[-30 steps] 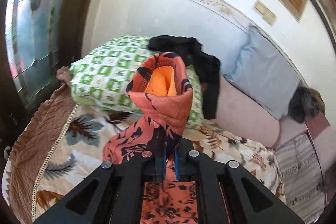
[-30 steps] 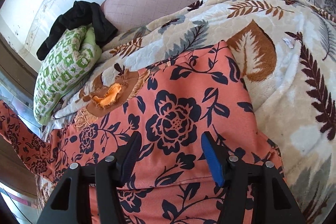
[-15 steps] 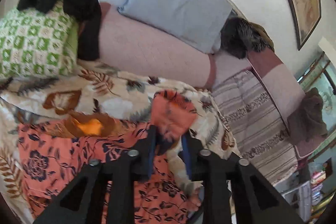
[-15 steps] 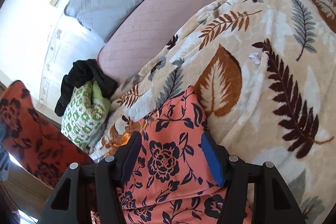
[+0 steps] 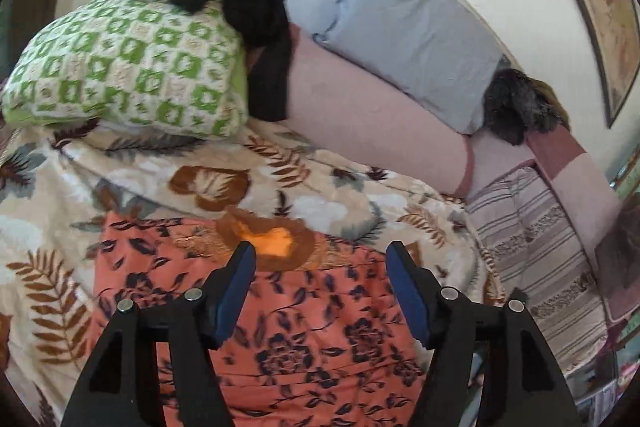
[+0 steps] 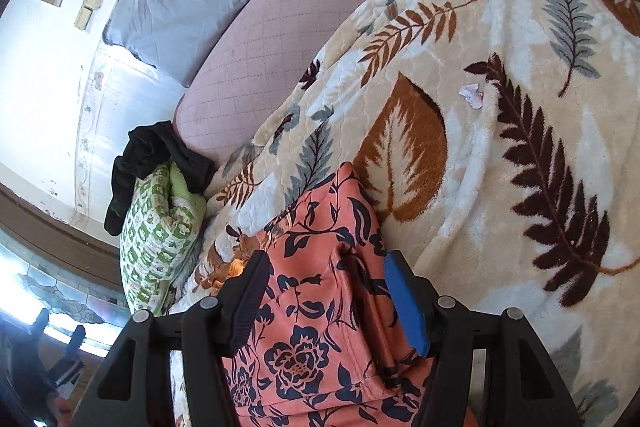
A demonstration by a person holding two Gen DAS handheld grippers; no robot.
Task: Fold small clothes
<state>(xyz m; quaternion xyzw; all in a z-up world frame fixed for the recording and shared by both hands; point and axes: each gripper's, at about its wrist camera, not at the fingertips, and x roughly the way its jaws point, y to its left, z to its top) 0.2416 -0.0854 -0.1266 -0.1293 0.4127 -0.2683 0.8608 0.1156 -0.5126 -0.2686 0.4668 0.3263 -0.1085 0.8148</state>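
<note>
Released a moment ago, the sleeve no longer sits in the left gripper (image 5: pixel 320 259), whose jaws are opening, empty, over the orange floral garment (image 5: pixel 304 339) at lower centre on the leaf-print blanket (image 5: pixel 48 195). Only the right view shows a folded ridge between the right gripper's (image 6: pixel 324 263) parted, tilted-down jaws.

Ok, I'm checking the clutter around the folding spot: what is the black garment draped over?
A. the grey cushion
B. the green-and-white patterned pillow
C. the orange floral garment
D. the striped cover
B: the black garment lies over the top of the green-and-white patterned pillow, hanging down its side against the pink backrest, well away from the orange floral garment.
</note>
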